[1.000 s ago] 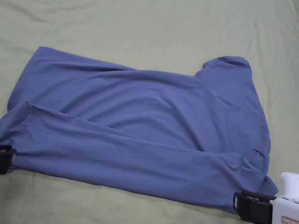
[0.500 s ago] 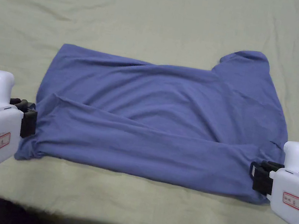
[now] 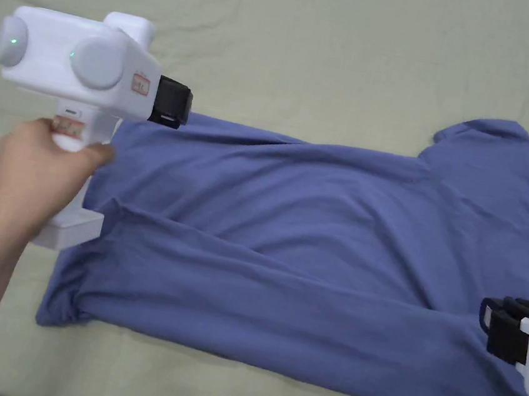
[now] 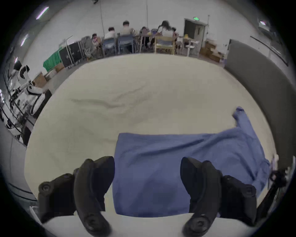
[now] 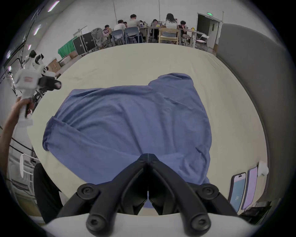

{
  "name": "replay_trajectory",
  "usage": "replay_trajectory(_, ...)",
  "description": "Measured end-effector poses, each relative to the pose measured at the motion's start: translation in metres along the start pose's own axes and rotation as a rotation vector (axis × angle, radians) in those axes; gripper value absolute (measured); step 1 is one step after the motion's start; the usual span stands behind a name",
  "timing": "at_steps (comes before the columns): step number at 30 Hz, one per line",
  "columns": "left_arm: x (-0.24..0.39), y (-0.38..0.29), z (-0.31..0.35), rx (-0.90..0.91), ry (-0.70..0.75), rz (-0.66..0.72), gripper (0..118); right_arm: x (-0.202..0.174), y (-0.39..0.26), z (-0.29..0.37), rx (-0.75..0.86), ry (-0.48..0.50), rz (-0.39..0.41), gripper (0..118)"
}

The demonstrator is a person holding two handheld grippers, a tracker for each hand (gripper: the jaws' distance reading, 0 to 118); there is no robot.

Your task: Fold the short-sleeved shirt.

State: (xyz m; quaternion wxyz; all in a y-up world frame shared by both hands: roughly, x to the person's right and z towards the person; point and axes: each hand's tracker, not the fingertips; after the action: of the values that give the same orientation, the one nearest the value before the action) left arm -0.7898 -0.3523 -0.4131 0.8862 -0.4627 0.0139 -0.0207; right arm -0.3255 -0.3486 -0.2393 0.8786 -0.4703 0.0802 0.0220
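The soft, light blue short-sleeved shirt (image 3: 311, 254) lies partly folded on the pale green sheet (image 3: 315, 39), best pinched at its edges; the left gripper (image 4: 147, 186), jaws now wide and empty, has lifted off its near corner toward the far one, while the right gripper (image 5: 148, 158) stays closed at the shirt's right end, grip unclear

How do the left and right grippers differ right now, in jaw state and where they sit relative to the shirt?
The left gripper has its jaws wide apart with nothing between them; the right gripper has its jaws closed together. In the head view the left one is raised at the far left corner of the blue shirt, while the right one sits low at the shirt's near right edge. Whether the right jaws pinch cloth cannot be told. Both are white-bodied with black jaws.
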Motion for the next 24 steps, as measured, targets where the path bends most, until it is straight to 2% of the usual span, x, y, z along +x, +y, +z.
replay_trajectory(5,-0.010,0.023,-0.095,-0.146,0.061,-0.012,93,0.005,0.023,-0.020,-0.029,-0.016,0.026,2)
replay_trajectory(7,-0.015,0.017,-0.116,-0.202,0.038,0.022,93,0.006,0.030,-0.028,-0.040,-0.027,0.039,2)
replay_trajectory(10,-0.017,0.004,-0.122,-0.187,-0.006,0.042,92,0.007,0.036,-0.036,-0.044,-0.032,0.042,2)
replay_trajectory(11,-0.017,0.001,-0.114,-0.136,-0.009,0.038,87,0.007,0.038,-0.038,-0.043,-0.029,0.042,2)
replay_trajectory(12,-0.018,0.001,-0.110,-0.136,-0.022,0.038,58,0.006,0.038,-0.039,-0.042,-0.023,0.042,2)
replay_trajectory(13,-0.018,0.002,-0.105,-0.138,-0.047,0.038,14,0.005,0.039,-0.041,-0.042,-0.017,0.042,2)
replay_trajectory(14,-0.019,0.003,-0.102,-0.134,-0.051,0.034,3,0.005,0.040,-0.042,-0.040,-0.012,0.038,2)
replay_trajectory(16,-0.013,0.004,-0.094,-0.165,-0.074,0.020,3,0.007,0.041,-0.045,-0.040,0.005,0.030,2)
replay_trajectory(19,-0.009,0.008,-0.073,-0.082,-0.034,-0.044,3,0.010,0.047,-0.046,-0.032,0.014,0.018,2)
replay_trajectory(20,-0.010,0.010,-0.063,-0.067,-0.050,-0.032,3,0.014,0.050,-0.045,-0.025,0.019,0.005,9)
replay_trajectory(22,-0.008,0.012,-0.036,-0.016,-0.092,-0.007,3,0.029,0.061,-0.041,0.039,0.051,-0.094,92)
replay_trajectory(23,-0.009,0.012,-0.023,0.005,-0.100,0.002,3,0.038,0.068,-0.042,0.064,0.084,-0.145,114)
replay_trajectory(24,-0.010,0.012,-0.012,0.027,-0.104,0.009,3,0.051,0.077,-0.045,0.103,0.116,-0.196,118)
